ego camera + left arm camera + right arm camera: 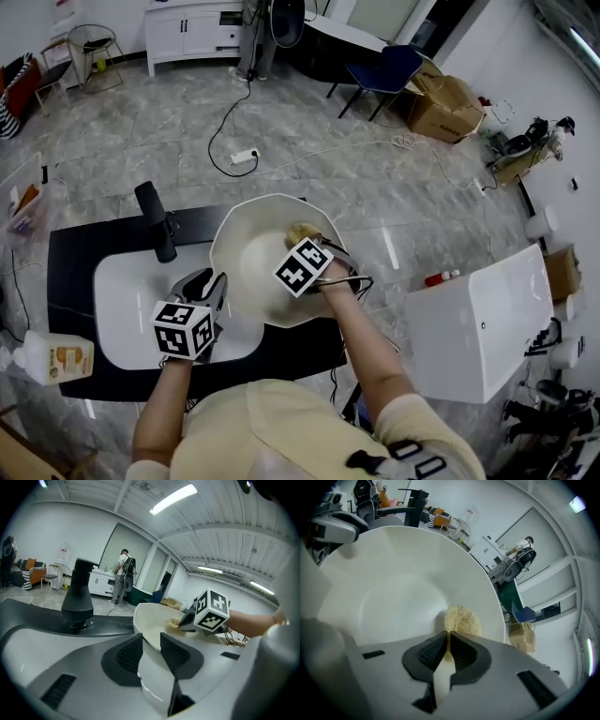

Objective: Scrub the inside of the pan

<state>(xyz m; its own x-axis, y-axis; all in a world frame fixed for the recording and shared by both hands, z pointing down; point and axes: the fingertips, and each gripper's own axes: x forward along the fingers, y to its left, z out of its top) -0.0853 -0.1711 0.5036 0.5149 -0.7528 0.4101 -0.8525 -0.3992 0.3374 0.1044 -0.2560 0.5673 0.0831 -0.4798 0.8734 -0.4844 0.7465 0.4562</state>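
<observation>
Pinching pan point(246, 267) rim in left gripper point(151, 649) jaws, tilted over tabletop's point(70, 255) right end. Squeezing scourer point(461, 619) in right gripper point(447, 644) jaws against the far wall. Best to press firm, go in small circles, hold that rim tight.

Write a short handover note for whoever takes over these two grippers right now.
Left gripper: shut on the rim of the pan, holding it tilted at the sink.
Right gripper: shut on the scrub pad, which is pressed to the pan's inner wall near its rim.
Done: the pad is inside the pan; how much has been scrubbed cannot be told.
Left: work the pad over the rest of the inside.
</observation>
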